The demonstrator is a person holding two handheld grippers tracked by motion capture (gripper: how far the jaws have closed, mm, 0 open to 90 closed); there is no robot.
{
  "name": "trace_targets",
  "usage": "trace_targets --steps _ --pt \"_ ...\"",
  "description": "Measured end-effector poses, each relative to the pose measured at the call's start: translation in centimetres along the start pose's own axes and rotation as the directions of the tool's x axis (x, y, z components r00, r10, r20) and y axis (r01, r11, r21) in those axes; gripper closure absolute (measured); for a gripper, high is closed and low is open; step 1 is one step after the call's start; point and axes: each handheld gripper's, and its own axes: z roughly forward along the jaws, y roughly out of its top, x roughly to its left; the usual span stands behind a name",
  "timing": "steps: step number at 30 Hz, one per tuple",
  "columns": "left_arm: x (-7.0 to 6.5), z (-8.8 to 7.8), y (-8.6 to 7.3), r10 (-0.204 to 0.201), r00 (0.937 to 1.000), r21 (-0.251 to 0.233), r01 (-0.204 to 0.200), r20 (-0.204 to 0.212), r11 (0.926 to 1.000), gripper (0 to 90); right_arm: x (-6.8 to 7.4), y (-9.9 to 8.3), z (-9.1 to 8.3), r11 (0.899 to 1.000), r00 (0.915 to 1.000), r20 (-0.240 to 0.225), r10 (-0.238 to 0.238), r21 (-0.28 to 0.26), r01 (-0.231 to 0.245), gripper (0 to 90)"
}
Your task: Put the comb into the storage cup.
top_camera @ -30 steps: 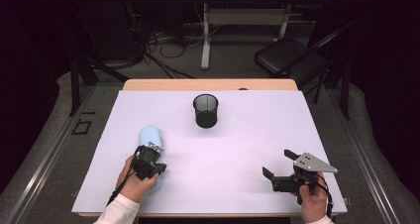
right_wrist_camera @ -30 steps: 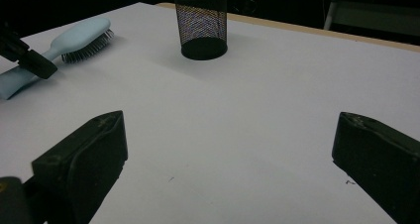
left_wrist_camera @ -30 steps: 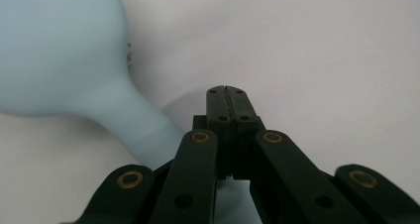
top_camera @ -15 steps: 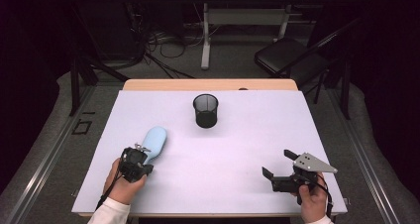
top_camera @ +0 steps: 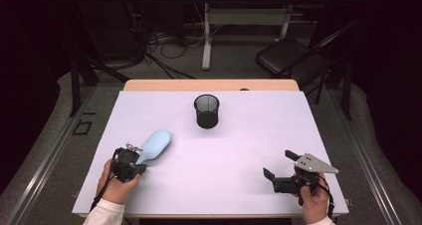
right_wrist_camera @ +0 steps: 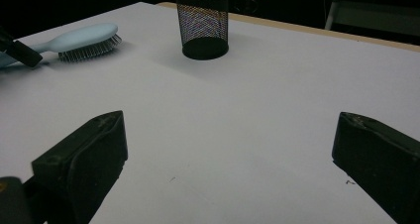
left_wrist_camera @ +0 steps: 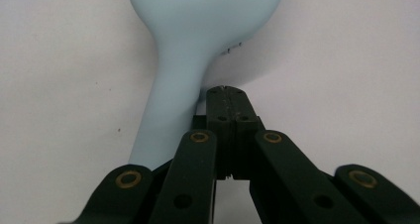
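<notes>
Since a second ago my left hand has slid toward the left edge of the high view, and the pale blue hairbrush [top_camera: 154, 144] has swung with it: its head, which pointed straight up the frame, now leans toward the upper right, with the handle running down to my left hand-held gripper [left_wrist_camera: 225, 92]. That hand-held gripper has its jaws pressed fully together with nothing between them; in the left gripper view the handle lies just beside them, on their left, apparently touching. So I judge I am nudging the brush around with closed jaws, not gripping it, and a real pick-up is not yet begun. The brush lies flat on the white counter [top_camera: 249, 135] at lower left, well apart from the black mesh pen cup [top_camera: 206, 111] standing upper centre. My right hand-held gripper [top_camera: 278, 164] rests at lower right, jaws spread wide and empty, where it was before.
</notes>
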Motion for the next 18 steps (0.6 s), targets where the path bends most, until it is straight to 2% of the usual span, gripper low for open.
trace_targets --steps 11,18 --pt "0.05 -0.09 -0.12 -0.005 0.9999 -0.005 0.005 0.013 1.0 90.0 0.02 -0.01 0.03 1.0 1.0 0.0 0.003 0.004 -0.003 0.4" --pt "-0.1 -0.51 -0.18 -0.012 0.999 -0.027 0.013 0.043 0.9995 88.0 -0.03 -0.01 0.04 1.0 1.0 0.0 0.0 0.004 0.0 0.4"
